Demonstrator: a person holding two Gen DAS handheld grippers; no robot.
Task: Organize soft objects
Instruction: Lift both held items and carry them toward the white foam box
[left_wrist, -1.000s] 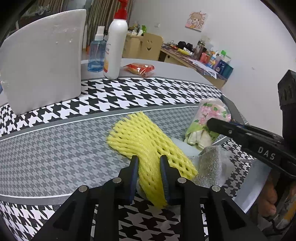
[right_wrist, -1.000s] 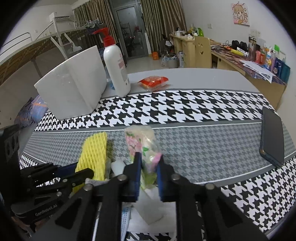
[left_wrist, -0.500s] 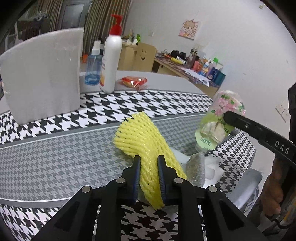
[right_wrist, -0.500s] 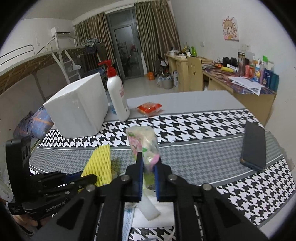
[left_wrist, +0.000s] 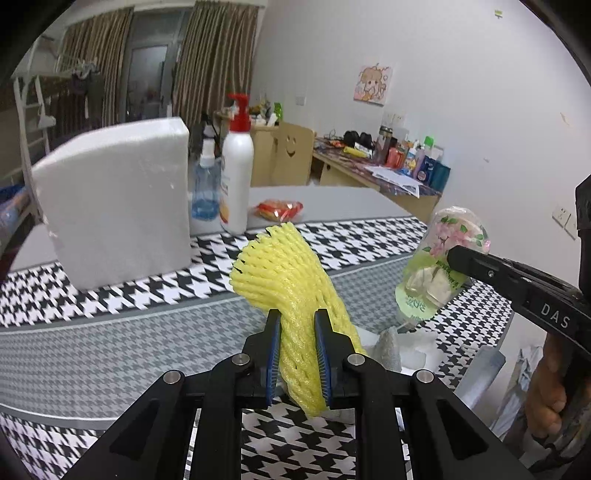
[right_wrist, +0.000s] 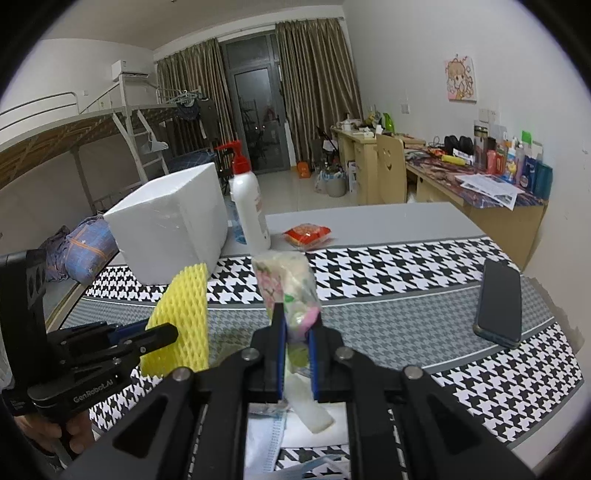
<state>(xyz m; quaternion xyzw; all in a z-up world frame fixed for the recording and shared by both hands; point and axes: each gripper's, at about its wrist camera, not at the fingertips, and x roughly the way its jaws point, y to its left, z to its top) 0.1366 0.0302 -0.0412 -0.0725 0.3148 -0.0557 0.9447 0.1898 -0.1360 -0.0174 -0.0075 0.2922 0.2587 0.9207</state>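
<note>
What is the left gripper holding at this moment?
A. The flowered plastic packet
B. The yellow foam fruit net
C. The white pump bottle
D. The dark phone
B. In the left wrist view the left gripper has its blue pads pressed on the yellow foam net; the flowered packet sits in the right gripper instead.

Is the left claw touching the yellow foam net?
Touching. In the left wrist view, the left claw is shut on the yellow foam net: both blue pads press into its sides, and the net bulges around them.
</note>
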